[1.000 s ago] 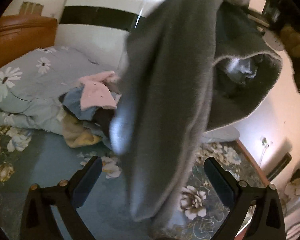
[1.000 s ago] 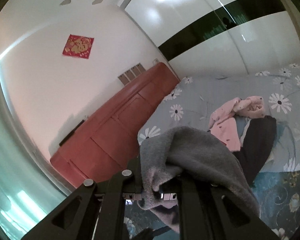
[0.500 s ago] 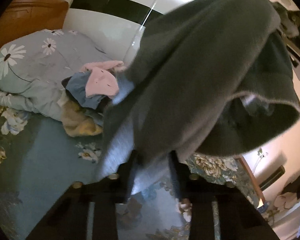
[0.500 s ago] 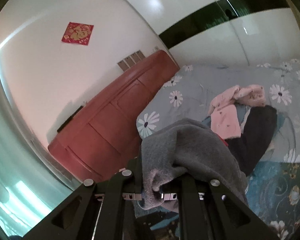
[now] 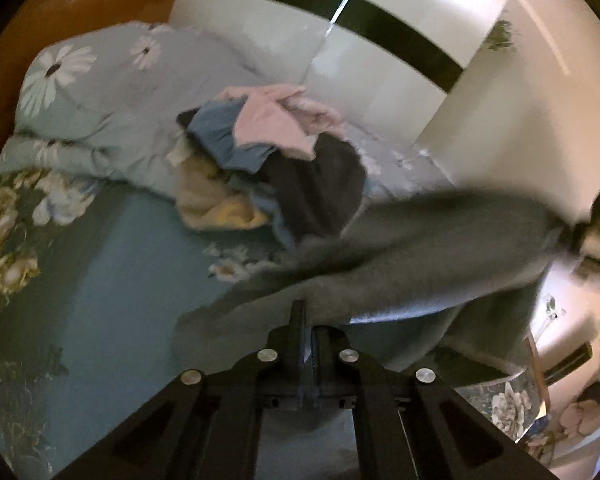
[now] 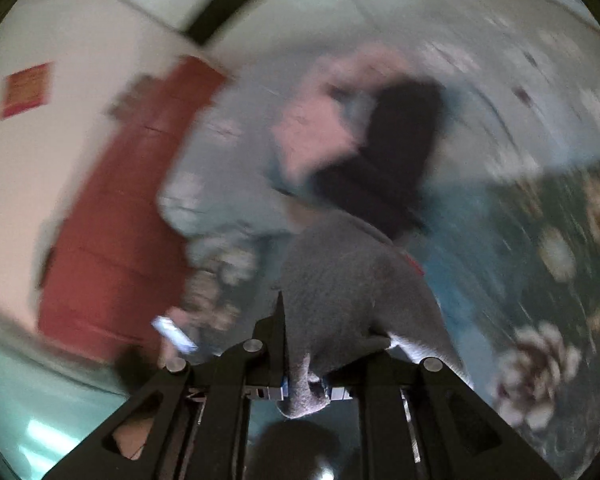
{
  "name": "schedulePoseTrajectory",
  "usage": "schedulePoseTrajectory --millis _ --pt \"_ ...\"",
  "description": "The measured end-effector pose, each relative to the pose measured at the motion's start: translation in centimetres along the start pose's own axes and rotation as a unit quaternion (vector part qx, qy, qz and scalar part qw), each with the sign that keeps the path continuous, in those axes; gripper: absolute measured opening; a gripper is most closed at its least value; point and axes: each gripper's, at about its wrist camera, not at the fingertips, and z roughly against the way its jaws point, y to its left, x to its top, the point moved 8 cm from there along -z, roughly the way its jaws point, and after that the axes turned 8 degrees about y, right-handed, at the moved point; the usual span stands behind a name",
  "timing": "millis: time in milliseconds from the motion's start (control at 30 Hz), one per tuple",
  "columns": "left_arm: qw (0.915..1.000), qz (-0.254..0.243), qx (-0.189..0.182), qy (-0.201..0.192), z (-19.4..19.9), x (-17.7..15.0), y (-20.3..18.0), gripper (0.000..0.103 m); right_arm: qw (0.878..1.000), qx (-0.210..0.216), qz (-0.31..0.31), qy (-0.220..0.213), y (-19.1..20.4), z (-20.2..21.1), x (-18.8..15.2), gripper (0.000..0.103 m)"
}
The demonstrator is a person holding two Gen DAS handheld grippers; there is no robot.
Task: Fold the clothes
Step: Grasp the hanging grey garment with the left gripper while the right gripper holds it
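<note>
Left tool (image 5: 308, 322): jaws drawn together on an edge of the grey garment (image 5: 420, 248), fabric pinched between them. Right tool (image 6: 300, 344): likewise closed on the same grey garment (image 6: 348, 284), with a tuft of cloth pushed through below the jaws. The right wrist view is heavily blurred, so finer detail there cannot be confirmed. Location of the task item: the garment is held off the bed (image 5: 112, 280), spanning from the left tool away to the right and slightly far, its long axis running roughly left to right across the near part of the teal floral bedspread; its far-right end runs toward the frame edge, where detail is lost in blur. Both tools hold it, so neither is nearer; each has one end. Judgement: the garment appears stretched between two grips, ready to be lowered and spread flat on the open bedspread near the tools. A pile of unfolded clothes (image 5: 272, 160), pink, blue, dark and yellow, lies further off against the daisy-print duvet (image 5: 100, 100), apart from the held garment. Risk noted: the trailing lower edge may bunch under the cloth on landing.
</note>
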Motion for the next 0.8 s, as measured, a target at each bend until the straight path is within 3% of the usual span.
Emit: schedulePoseTrajectory --millis 100,133,233,433,600,700,800 --pt "0.9995 -0.001 0.010 0.028 -2.2 0.0 0.7 0.003 0.996 -0.026 -0.056 0.060 -6.0 -5.0 -1.6 0.015" --pt "0.9992 -0.003 0.014 0.038 -2.9 0.0 0.8 0.003 0.993 -0.030 -0.077 0.080 -8.0 -6.6 -2.3 0.021" --pt "0.9978 0.000 0.025 0.061 -4.7 0.2 1.2 0.003 0.987 -0.001 -0.129 0.099 -11.6 -8.9 -4.3 0.030" --pt "0.9965 0.025 0.038 0.071 -6.0 1.7 3.0 0.003 0.986 0.074 -0.143 0.051 -13.6 -6.8 -6.8 0.048" --pt "0.9968 0.029 0.048 0.057 -5.0 2.4 4.3 0.003 0.980 0.035 -0.196 0.006 -18.7 -5.3 -10.0 0.050" --pt "0.9962 0.036 0.059 0.053 -4.4 2.3 5.7 0.003 0.968 0.013 -0.249 -0.002 -22.7 -5.9 -12.8 0.050" --pt "0.9951 0.041 0.075 0.051 -3.6 2.2 7.1 0.003 0.957 0.033 -0.287 -0.008 -24.4 -7.1 -14.7 0.050"
